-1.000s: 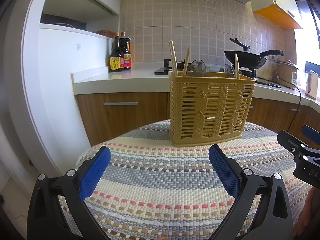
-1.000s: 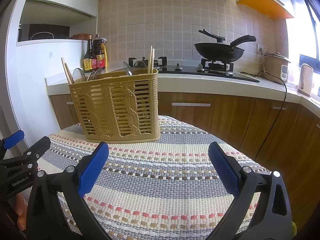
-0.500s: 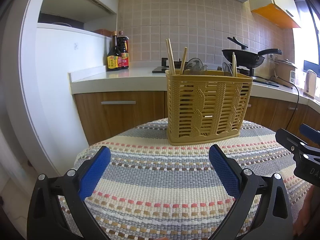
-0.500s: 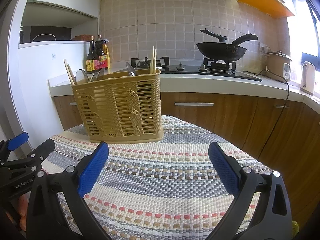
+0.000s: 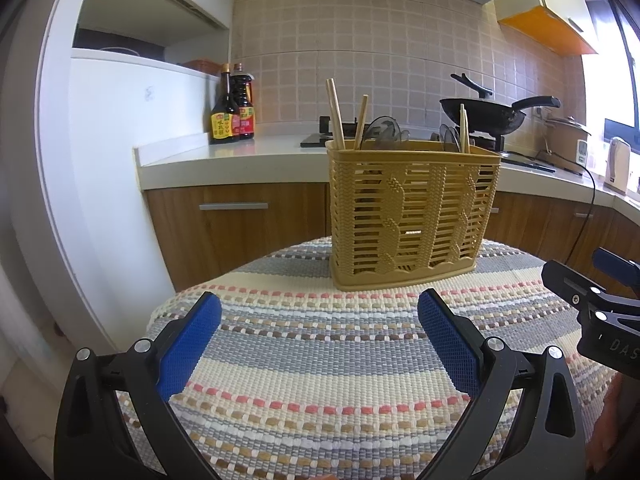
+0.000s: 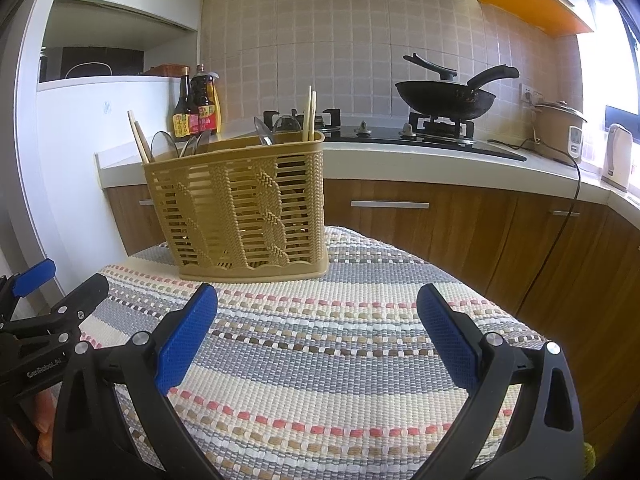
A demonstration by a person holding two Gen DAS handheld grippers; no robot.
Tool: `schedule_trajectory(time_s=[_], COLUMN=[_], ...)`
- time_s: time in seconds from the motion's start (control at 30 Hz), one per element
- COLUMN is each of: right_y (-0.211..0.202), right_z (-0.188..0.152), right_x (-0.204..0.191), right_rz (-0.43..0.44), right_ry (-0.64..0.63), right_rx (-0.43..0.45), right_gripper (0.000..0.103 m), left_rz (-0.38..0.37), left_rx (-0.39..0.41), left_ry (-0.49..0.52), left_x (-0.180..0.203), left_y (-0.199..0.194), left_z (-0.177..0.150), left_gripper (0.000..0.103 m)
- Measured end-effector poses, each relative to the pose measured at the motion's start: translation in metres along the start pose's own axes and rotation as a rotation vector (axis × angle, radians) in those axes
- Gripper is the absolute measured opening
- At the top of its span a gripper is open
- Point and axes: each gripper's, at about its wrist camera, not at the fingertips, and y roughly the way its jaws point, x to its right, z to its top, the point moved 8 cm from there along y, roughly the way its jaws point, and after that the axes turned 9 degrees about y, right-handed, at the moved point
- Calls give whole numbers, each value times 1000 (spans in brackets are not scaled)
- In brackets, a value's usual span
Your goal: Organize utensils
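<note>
Basket (image 5: 412, 216) of chopsticks (image 5: 335, 114) and spoons stands upright on the cloth-covered surface (image 5: 320, 360), ahead of our left gripper (image 5: 320, 344) and right gripper (image 6: 318, 338), both released and empty; we judge a careless reach could tip it.

Both cameras shift slightly vs 1 s ago. In the left wrist view, the utensil basket (image 5: 414, 216) sits a bit higher in frame, more cabinet front visible under the counter. In the right wrist view, the basket (image 6: 244, 208) drifts rightward toward centre; the left gripper (image 6: 48, 292) edges further in at the left border.
</note>
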Motion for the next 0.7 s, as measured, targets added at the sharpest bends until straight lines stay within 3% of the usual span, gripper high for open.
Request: schedule_trajectory(time_s=[0.7], right_y=[6], right_z=[-1], right_x=[2], right_rz=[-2], right_ry=[16], right_rx=[-23], right_gripper=[95], left_rz=[-10], left_rx=[6], left_ry=[10], left_x=[3], left_y=[0], left_z=[1], left_gripper=[95])
